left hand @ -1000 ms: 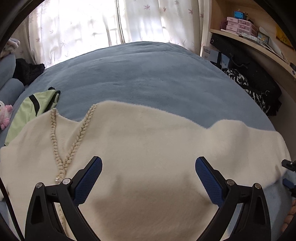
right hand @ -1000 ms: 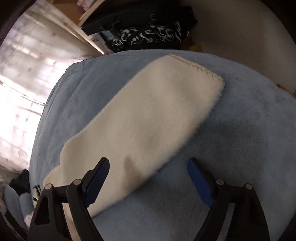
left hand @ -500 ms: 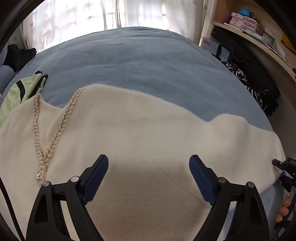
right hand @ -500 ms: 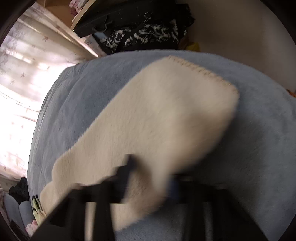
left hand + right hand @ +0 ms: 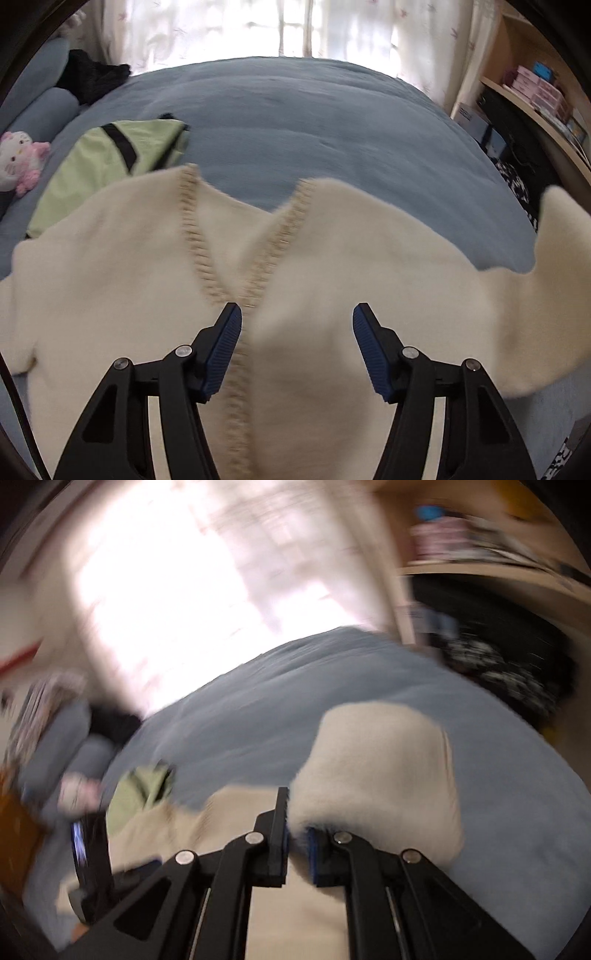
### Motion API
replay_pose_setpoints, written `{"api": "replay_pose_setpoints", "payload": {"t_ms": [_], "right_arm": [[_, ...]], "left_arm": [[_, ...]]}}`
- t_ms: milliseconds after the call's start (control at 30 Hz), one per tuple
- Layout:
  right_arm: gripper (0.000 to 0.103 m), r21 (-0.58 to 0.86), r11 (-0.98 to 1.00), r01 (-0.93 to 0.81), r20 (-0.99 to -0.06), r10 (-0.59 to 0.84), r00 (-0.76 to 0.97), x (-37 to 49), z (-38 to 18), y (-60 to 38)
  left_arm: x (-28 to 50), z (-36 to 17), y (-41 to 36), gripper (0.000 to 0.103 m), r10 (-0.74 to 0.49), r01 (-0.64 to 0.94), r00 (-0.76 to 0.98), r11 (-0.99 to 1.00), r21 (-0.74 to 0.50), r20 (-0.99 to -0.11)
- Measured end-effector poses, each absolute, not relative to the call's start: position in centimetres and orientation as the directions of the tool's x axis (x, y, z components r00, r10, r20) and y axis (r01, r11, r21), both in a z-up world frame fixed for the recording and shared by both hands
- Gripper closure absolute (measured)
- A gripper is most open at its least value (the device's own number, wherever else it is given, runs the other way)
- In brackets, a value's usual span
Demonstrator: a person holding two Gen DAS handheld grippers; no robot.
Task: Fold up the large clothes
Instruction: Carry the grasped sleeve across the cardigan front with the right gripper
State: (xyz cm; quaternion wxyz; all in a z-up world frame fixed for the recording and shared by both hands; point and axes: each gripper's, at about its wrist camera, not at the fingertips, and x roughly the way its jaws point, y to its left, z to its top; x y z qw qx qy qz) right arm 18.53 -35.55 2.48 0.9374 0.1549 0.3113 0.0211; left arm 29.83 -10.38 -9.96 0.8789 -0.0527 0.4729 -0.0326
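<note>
A cream fleece cardigan (image 5: 332, 280) is lying spread on the blue bed (image 5: 314, 122), its braided front edges meeting in a V. The right gripper (image 5: 297, 834) is pinching its sleeve (image 5: 380, 768), bunched up and raised. The left gripper (image 5: 297, 350) is hovering wide apart over the cardigan's front, beside a green garment (image 5: 110, 162).

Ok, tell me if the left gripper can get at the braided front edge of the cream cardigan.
Probably yes. The left gripper hangs open over the cream cardigan, and the braided front edge runs bare past its left jaw, with nothing lying on it.
</note>
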Motion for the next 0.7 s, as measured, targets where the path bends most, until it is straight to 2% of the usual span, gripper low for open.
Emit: {"api": "replay_pose_setpoints", "payload": {"t_ms": [100,267,333,367,500,600,700], "right_arm": [[0.095,0.218,0.976,-0.001,-0.65,0.146,0.745,20.3,-0.5,-29.6],[0.091,0.116,0.992,-0.058,-0.815,0.128,0.565,22.0,-9.5,-23.1],[0.078,0.071,0.995,-0.073,-0.852,0.098,0.514,21.2,-11.7,-21.8],[0.075,0.072,0.994,-0.081,-0.859,0.103,0.501,20.8,-12.2,-21.7],[0.05,0.143,0.984,-0.107,-0.841,0.178,0.511,18.3,-11.0,-22.4],[0.049,0.21,0.972,-0.11,-0.824,0.236,0.515,16.4,-9.6,-23.6],[0.049,0.208,0.974,-0.088,-0.815,0.223,0.535,15.2,-8.1,-24.7]], "left_arm": [[29.7,-9.8,-7.0,0.042,-0.111,0.0,0.552,0.991,-0.134,-0.827],[29.1,-10.6,-4.6,0.042,-0.178,0.058,0.517,0.983,-0.173,-0.837],[28.7,-10.8,-4.6,0.041,-0.235,0.114,0.496,0.972,-0.206,-0.836],[28.5,-10.9,-4.8,0.041,-0.259,0.14,0.489,0.966,-0.218,-0.833],[27.8,-11.3,-6.7,0.04,-0.332,0.205,0.456,0.942,-0.266,-0.826],[27.6,-11.7,-8.9,0.039,-0.361,0.245,0.428,0.929,-0.278,-0.829],[26.7,-11.9,-11.3,0.039,-0.374,0.301,0.407,0.916,-0.264,-0.834]]}}
